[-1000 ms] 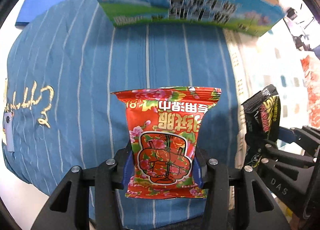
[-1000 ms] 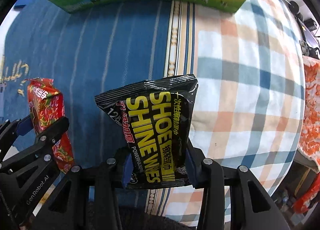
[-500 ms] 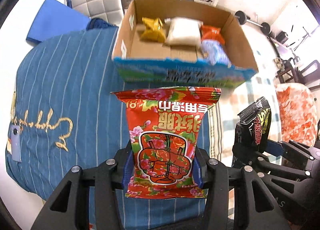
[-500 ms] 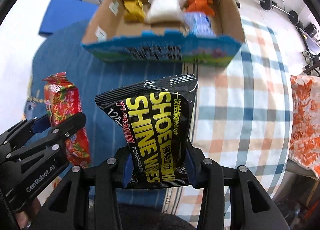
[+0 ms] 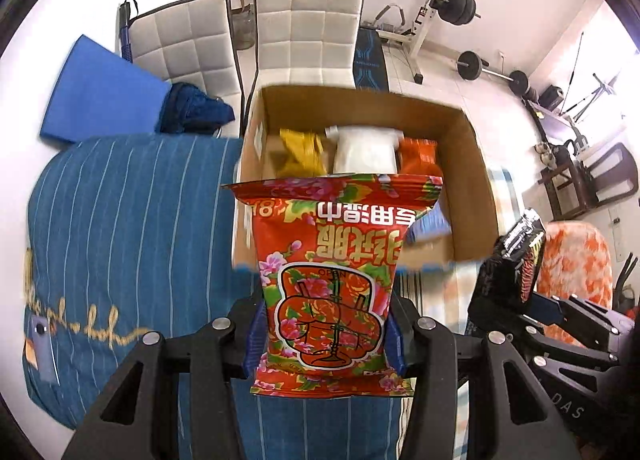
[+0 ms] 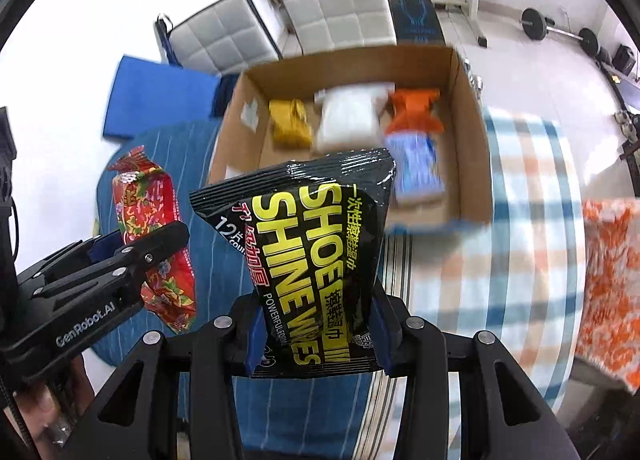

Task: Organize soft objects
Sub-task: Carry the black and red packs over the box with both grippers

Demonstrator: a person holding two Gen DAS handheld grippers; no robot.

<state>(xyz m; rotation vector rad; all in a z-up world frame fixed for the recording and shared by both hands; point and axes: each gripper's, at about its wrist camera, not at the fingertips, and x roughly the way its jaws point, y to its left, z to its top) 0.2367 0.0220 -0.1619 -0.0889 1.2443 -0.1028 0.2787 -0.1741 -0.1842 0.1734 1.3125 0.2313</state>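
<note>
Left gripper (image 5: 326, 334): fingers clamp the red packet (image 5: 334, 280) low, its top free ahead.
Right gripper (image 6: 316, 334): fingers pinch the black packet (image 6: 316, 260) the same way.
Box (image 6: 470, 132): ahead of both, open, likely the drop spot.

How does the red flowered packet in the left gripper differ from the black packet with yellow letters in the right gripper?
The red flowered packet bears pink blossoms and Chinese characters; the black packet bears yellow English words, "SHOE SHINE WIPES". The red one's print stands upside down; the black one's runs sideways. Both are soft sealed packets, each clamped at its lower end, before the cardboard box.
</note>
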